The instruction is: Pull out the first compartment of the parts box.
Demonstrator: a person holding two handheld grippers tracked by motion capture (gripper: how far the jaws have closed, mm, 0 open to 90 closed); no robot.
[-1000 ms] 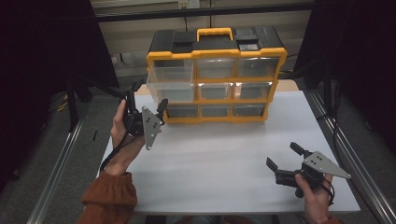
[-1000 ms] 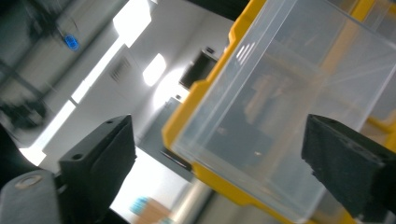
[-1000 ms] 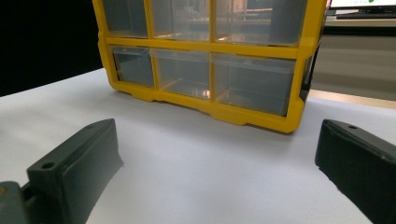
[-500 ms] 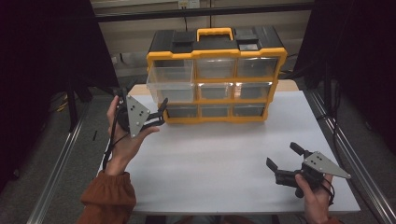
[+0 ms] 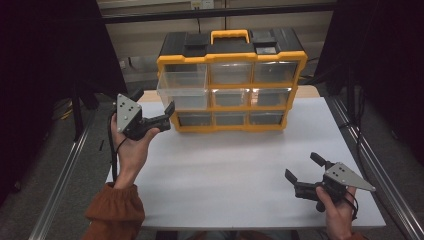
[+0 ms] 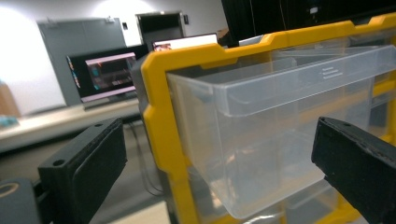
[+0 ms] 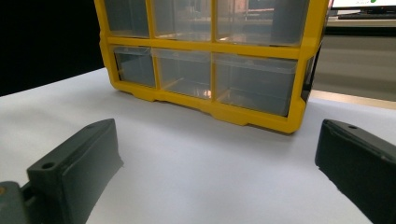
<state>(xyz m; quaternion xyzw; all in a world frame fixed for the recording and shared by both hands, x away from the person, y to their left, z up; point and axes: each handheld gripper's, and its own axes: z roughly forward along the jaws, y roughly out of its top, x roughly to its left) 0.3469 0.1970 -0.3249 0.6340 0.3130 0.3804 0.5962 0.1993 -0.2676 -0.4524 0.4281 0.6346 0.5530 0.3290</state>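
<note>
Though slightly blurred, clear plastic drawer [image 6: 280, 121] looks smooth, boxy.

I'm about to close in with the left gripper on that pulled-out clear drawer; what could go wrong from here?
The top-left drawer already juts from the yellow organizer; pulled further, it may slide free and drop. The left gripper is open beside the cabinet's corner, so a jaw could catch the frame instead. The right gripper is far away, leaving the organizer unbraced; it might shift.

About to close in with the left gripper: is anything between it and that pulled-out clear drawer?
Nothing visible. The left gripper is open, and the pulled-out clear drawer of the yellow organizer lies straight ahead between its fingers.
</note>
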